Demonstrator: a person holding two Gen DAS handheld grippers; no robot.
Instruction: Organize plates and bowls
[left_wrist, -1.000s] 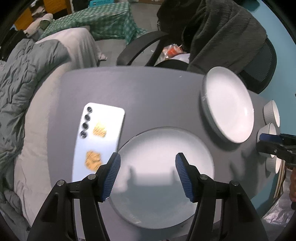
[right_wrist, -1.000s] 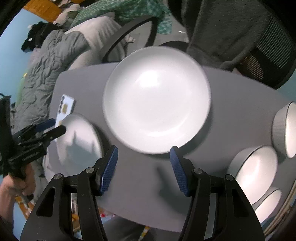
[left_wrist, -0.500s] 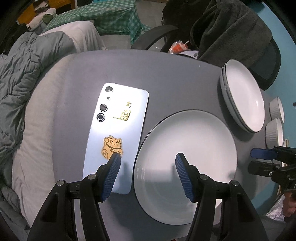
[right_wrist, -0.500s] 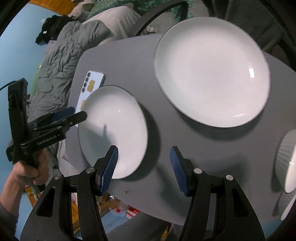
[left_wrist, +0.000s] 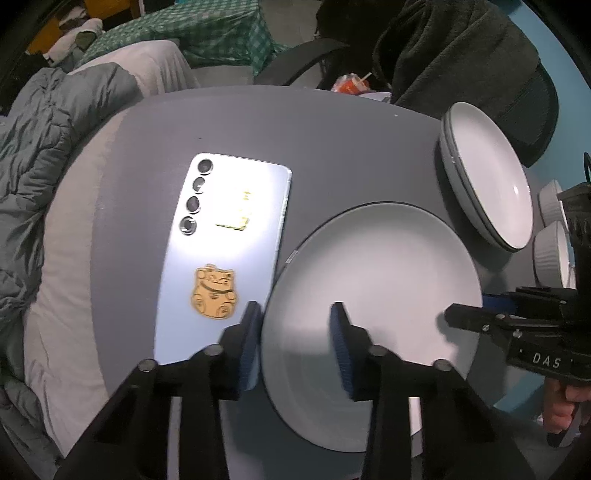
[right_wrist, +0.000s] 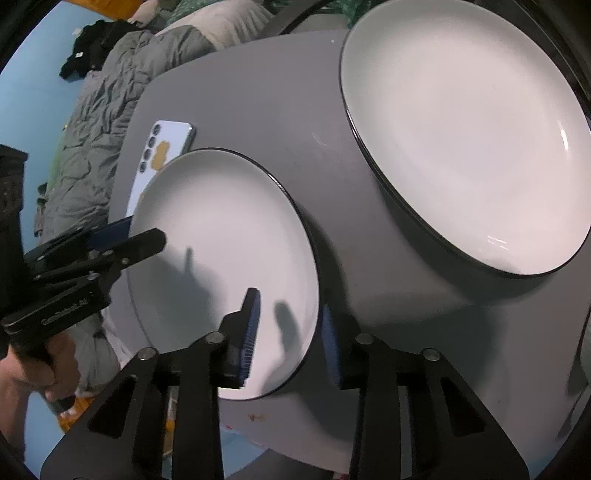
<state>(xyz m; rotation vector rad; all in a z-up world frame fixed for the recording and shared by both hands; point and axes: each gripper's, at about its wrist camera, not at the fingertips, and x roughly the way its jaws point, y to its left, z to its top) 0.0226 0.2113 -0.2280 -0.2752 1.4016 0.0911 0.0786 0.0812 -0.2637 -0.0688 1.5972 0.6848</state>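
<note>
A white plate (left_wrist: 373, 288) with a dark rim lies on the grey table (left_wrist: 314, 140); it also shows in the right wrist view (right_wrist: 221, 240). My left gripper (left_wrist: 295, 343) is open and straddles the plate's left rim. My right gripper (right_wrist: 290, 332) is open and straddles the plate's opposite rim; it shows in the left wrist view (left_wrist: 465, 310) at the plate's right edge. A stack of larger white plates (left_wrist: 487, 177) stands at the far right, and fills the upper right of the right wrist view (right_wrist: 461, 125). White ribbed bowls (left_wrist: 552, 254) stand beyond it.
A light blue phone (left_wrist: 225, 251) with a gold cat sticker lies face down just left of the plate. An office chair with dark clothes (left_wrist: 461, 55) stands behind the table. A bed with a grey quilt (left_wrist: 44, 147) lies to the left.
Both grippers have closed in on the near plate from opposite sides and narrowed their jaws around its rim. The right gripper swung left from the large plate stack to this plate.
</note>
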